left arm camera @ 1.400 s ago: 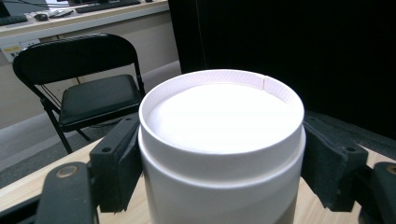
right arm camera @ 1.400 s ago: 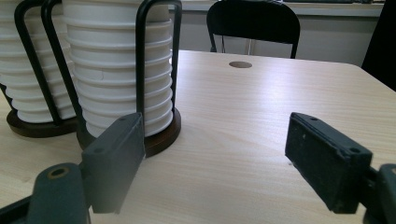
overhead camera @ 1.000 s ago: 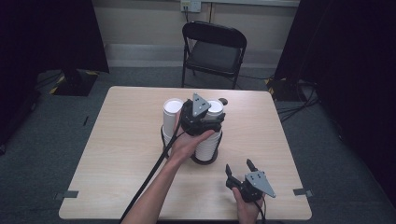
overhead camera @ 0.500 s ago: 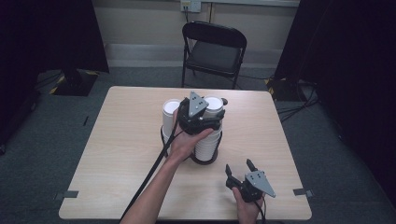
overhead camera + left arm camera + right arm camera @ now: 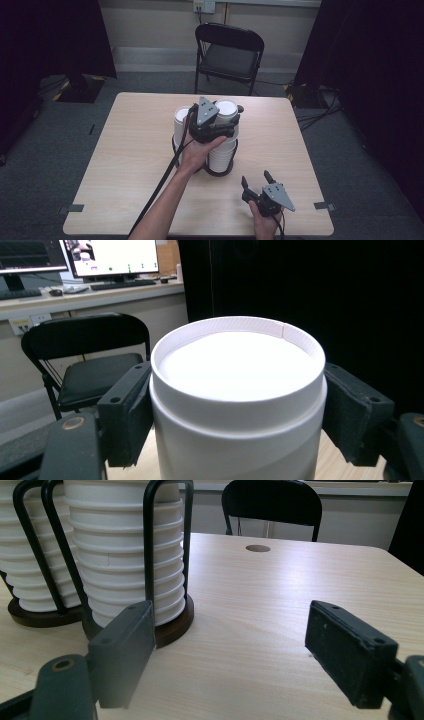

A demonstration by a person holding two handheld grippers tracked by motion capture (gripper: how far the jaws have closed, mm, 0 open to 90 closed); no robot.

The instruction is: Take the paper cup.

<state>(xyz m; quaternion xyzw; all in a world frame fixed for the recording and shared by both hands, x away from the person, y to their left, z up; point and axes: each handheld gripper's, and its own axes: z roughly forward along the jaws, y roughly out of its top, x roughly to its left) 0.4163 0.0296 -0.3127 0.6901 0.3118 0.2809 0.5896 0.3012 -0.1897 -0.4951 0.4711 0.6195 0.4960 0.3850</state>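
Note:
Two stacks of upturned white paper cups stand mid-table in black wire holders, the right stack (image 5: 220, 152) and the left stack (image 5: 180, 117). My left gripper (image 5: 222, 116) is over the right stack, shut on its top cup (image 5: 235, 365), with both pads pressed to the cup's sides (image 5: 237, 410). My right gripper (image 5: 255, 177) rests low near the table's front right, open with nothing between its fingers (image 5: 235, 645). In the right gripper view the near stack (image 5: 125, 555) sits to the left on a dark round base (image 5: 175, 625).
The wooden table (image 5: 125, 150) has a small round hole (image 5: 258, 548) toward its far side. A black folding chair (image 5: 227, 50) stands behind the table. Dark curtains hang on both sides. The left gripper's cable trails along the forearm.
My left gripper has shifted slightly up and to the left, with the top cup in its grip. The right gripper has stayed where it was.

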